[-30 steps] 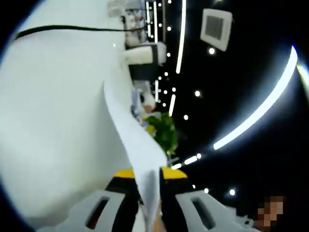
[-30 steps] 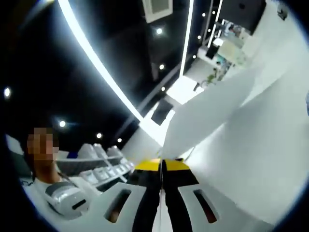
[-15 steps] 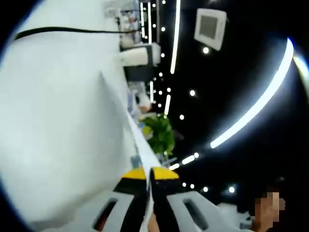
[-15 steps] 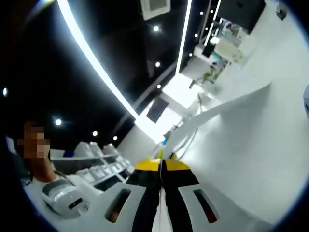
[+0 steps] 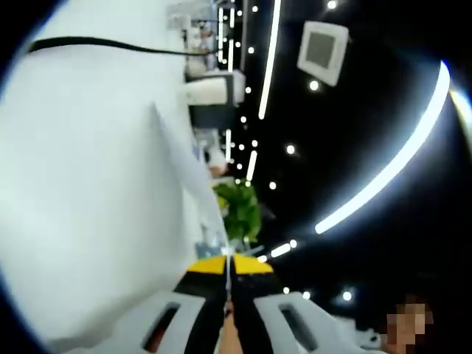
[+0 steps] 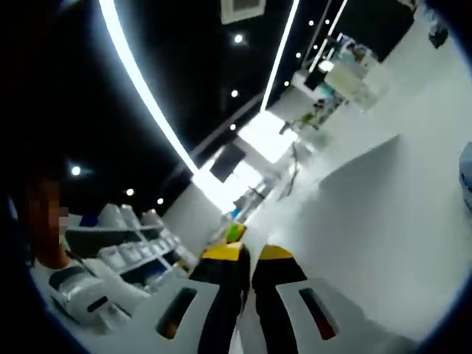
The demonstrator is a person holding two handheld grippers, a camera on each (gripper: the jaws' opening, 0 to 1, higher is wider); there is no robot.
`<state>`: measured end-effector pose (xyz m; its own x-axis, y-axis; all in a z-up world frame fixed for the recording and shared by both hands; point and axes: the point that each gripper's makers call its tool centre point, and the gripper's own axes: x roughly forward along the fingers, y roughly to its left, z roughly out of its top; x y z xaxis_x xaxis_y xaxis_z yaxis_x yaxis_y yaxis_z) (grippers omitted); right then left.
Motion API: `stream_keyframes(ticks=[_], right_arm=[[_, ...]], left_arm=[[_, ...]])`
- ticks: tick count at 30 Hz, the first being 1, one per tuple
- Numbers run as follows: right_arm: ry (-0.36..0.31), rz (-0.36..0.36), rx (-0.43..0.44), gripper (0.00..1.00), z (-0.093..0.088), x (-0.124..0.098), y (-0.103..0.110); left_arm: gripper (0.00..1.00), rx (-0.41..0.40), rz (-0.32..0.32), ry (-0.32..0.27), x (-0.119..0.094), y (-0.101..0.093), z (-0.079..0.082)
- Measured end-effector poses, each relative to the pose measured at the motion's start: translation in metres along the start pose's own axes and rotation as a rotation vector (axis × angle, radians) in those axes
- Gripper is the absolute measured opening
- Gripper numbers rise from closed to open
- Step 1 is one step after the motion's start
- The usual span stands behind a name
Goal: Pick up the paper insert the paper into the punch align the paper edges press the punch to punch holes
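Both tongs are pinched on one sheet of paper [image 5: 184, 173]: the left gripper [image 5: 227, 269] clamps its near edge, the right gripper [image 6: 246, 258] another edge, above the white table [image 5: 81, 184]. Beyond: a green plant [image 5: 240, 210], ceiling light strips [image 6: 144, 103]. No readable writing.

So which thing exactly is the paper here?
Start from the big white table in the left gripper view. The paper is the thin white sheet running up from the yellow-tipped left gripper, seen nearly edge-on. Unlike the black cable beyond, it is pale and flat.
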<state>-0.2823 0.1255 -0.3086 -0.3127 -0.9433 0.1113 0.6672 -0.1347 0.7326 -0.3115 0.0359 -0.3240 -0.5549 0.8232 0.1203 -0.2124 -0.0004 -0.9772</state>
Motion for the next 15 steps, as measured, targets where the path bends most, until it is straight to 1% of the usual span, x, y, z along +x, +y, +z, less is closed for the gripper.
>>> stream_keyframes(ticks=[1, 2, 3, 5, 6, 7, 8, 9, 10, 11, 12, 14, 15], right_arm=[[-0.011, -0.004, -0.033, 0.12, 0.002, 0.0, 0.0], [-0.015, -0.033, -0.086, 0.15, 0.003, -0.002, -0.001], [-0.022, -0.064, -0.12, 0.17, 0.004, -0.004, -0.003], [-0.022, -0.165, -0.156, 0.19, 0.002, -0.013, -0.01], [-0.014, -0.224, -0.209, 0.19, 0.001, -0.02, -0.014], [-0.011, -0.259, -0.244, 0.19, 0.002, -0.024, -0.016], [-0.004, -0.311, -0.311, 0.19, 0.003, -0.03, -0.018], [0.005, -0.359, -0.401, 0.19, 0.004, -0.038, -0.018], [0.007, -0.391, -0.436, 0.2, 0.005, -0.042, -0.019], [0.021, -0.465, -0.507, 0.21, 0.012, -0.054, -0.031], [0.041, -0.499, -0.551, 0.25, 0.014, -0.059, -0.034], [0.068, -0.622, -0.676, 0.27, 0.025, -0.082, -0.043], [0.088, -0.697, -0.742, 0.27, 0.031, -0.099, -0.049]], left_arm=[[0.04, -0.001, 0.0, -0.001, 0.0, 0.0, 0.0], [0.04, -0.003, 0.0, 0.001, 0.0, 0.0, 0.0], [0.04, 0.0, -0.001, 0.004, -0.001, 0.0, -0.001], [0.04, 0.005, -0.001, 0.006, -0.001, -0.001, -0.002], [0.04, 0.004, -0.002, 0.007, -0.001, -0.001, -0.003], [0.04, 0.005, -0.003, 0.003, -0.002, -0.001, -0.003], [0.04, 0.017, -0.006, -0.001, -0.003, -0.002, -0.003], [0.04, 0.026, -0.012, -0.004, -0.003, -0.004, -0.003], [0.04, 0.028, -0.014, -0.005, -0.004, -0.004, -0.002], [0.04, 0.027, -0.016, -0.009, -0.004, -0.004, -0.001], [0.04, 0.022, -0.019, -0.009, -0.004, -0.005, -0.001], [0.04, 0.02, -0.025, -0.004, -0.004, -0.006, -0.002], [0.04, 0.028, -0.034, 0.001, -0.004, -0.008, -0.003]])
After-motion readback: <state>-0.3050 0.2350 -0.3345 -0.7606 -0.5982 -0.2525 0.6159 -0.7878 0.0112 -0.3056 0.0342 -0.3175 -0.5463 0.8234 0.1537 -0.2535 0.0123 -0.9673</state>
